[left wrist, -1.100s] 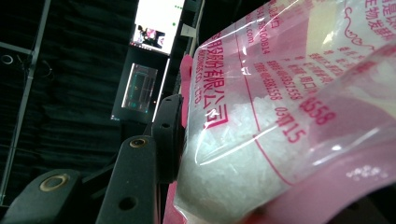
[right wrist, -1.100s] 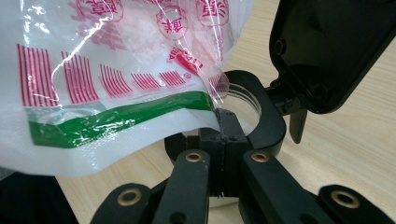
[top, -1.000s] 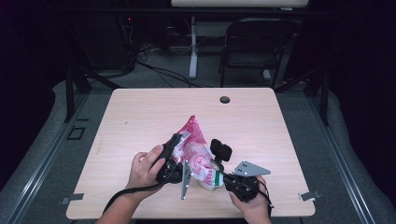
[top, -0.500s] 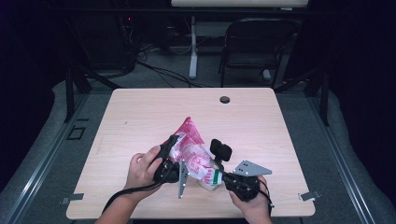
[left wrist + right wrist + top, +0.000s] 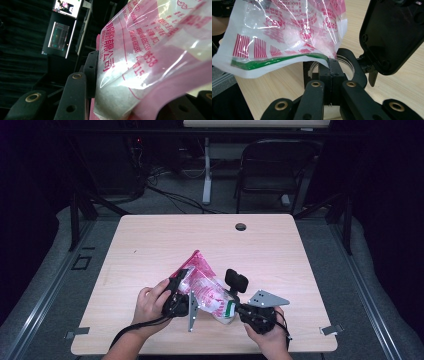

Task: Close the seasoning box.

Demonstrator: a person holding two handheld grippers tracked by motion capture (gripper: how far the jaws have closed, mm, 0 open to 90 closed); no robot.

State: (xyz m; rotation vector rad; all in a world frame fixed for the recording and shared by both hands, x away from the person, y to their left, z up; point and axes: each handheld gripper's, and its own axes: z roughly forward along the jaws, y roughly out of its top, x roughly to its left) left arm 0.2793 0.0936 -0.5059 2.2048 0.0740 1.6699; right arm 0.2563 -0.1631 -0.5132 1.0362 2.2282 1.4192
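- I have the bag (image 5: pixel 205 287) lifted over the table's (image 5: pixel 150 245) near edge.
- My left gripper (image 5: pixel 176 287) pinches its pink end so it hangs taut.
- My right gripper (image 5: pixel 331 67) is clamped on the green-striped corner, ready to pull it open.

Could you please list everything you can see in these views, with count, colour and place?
plastic bag: one, pink and clear with a green strip, held above the table's near middle
table: one, light wood
cable hole: one, dark, far edge of the table
chair: one, black, behind the table
left gripper: one, black, shut on the bag's left side
right gripper: one, black, shut on the bag's edge
hands: two, at the near edge
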